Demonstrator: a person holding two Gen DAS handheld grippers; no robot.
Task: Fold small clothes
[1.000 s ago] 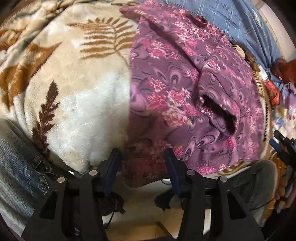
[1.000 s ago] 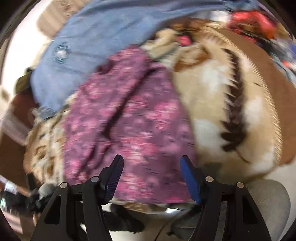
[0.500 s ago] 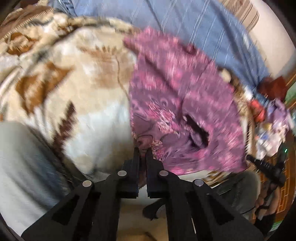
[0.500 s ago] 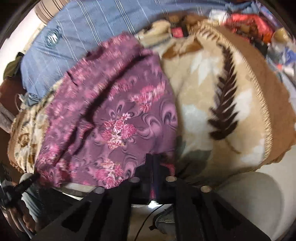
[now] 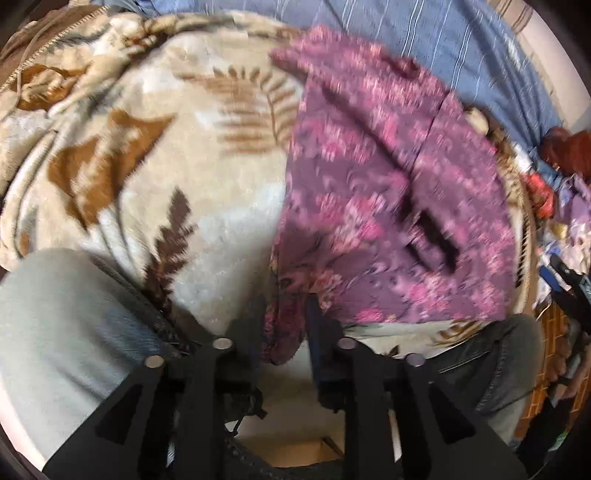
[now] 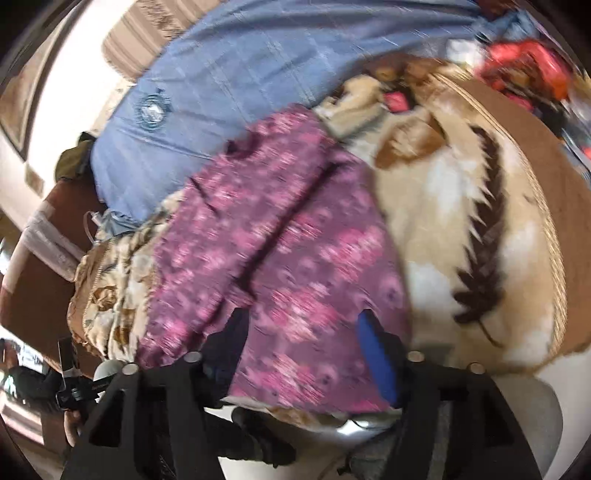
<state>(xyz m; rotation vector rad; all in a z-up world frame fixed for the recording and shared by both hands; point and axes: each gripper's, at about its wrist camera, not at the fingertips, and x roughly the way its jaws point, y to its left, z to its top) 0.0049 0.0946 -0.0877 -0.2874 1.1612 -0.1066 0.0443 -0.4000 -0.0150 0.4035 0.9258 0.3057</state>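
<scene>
A purple floral garment (image 5: 388, 206) lies spread on a beige leaf-patterned blanket (image 5: 155, 177). In the left wrist view its near left corner hangs bunched between the fingers of my left gripper (image 5: 284, 317), which stand partly apart around the cloth. In the right wrist view the garment (image 6: 288, 258) lies under my right gripper (image 6: 306, 339), whose fingers are wide apart over its near hem, with the blanket (image 6: 461, 206) to the right. Both views are blurred.
A blue quilted cover (image 5: 424, 33) lies behind the garment, also in the right wrist view (image 6: 229, 81). The person's jeans-clad knees (image 5: 62, 314) flank the near edge. Loose colourful clothes (image 5: 554, 192) pile at the far right. The other gripper (image 6: 70, 384) shows at lower left.
Half a second ago both grippers were shut on the garment's near hem. Now both have opened, the right wide and the left partway, with cloth still bunched between the left fingers.
</scene>
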